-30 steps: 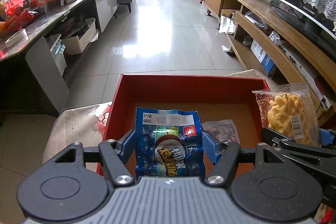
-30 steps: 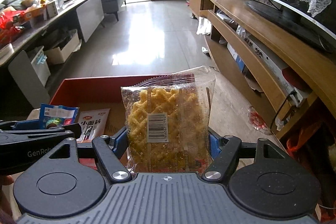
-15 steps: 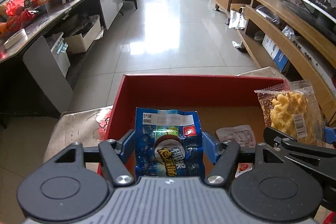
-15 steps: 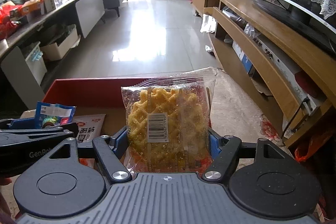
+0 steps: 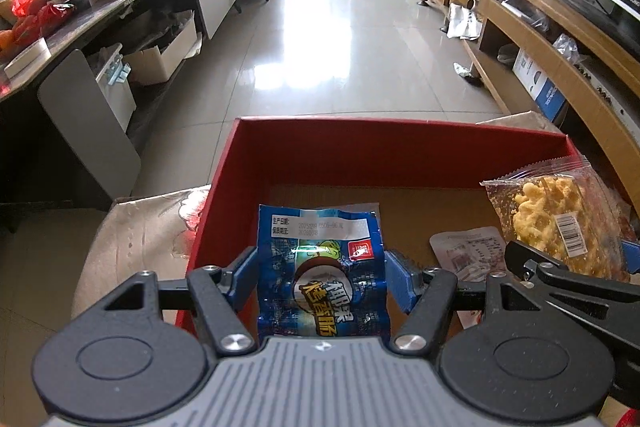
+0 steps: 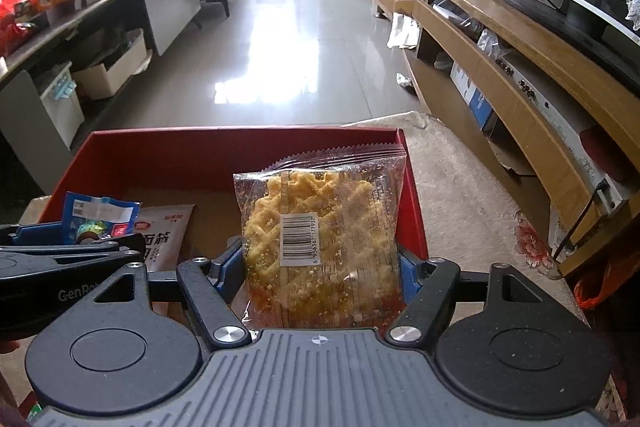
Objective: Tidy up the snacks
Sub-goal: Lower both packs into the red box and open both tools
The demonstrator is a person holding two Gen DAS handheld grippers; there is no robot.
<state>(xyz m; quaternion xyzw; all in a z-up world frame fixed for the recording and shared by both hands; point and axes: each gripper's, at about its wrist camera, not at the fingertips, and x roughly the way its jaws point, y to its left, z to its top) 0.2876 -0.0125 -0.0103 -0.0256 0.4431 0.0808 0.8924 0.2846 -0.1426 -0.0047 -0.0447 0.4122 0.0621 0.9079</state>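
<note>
A crinkled blue foil snack packet (image 5: pixel 322 275) stands clamped between the blue fingers of the left gripper (image 5: pixel 320 277), hanging over the near left part of a red-walled cardboard box (image 5: pixel 400 155). A clear plastic bag of yellow lattice crisps (image 6: pixel 324 251) is clamped the same way in the right gripper (image 6: pixel 322 265), over the box's right side. A flat white sachet (image 5: pixel 468 251) lies on the box floor between the two sets of fingers. The step in hand looks like placing; next, each packet needs lowering and the fingers easing apart.
</note>
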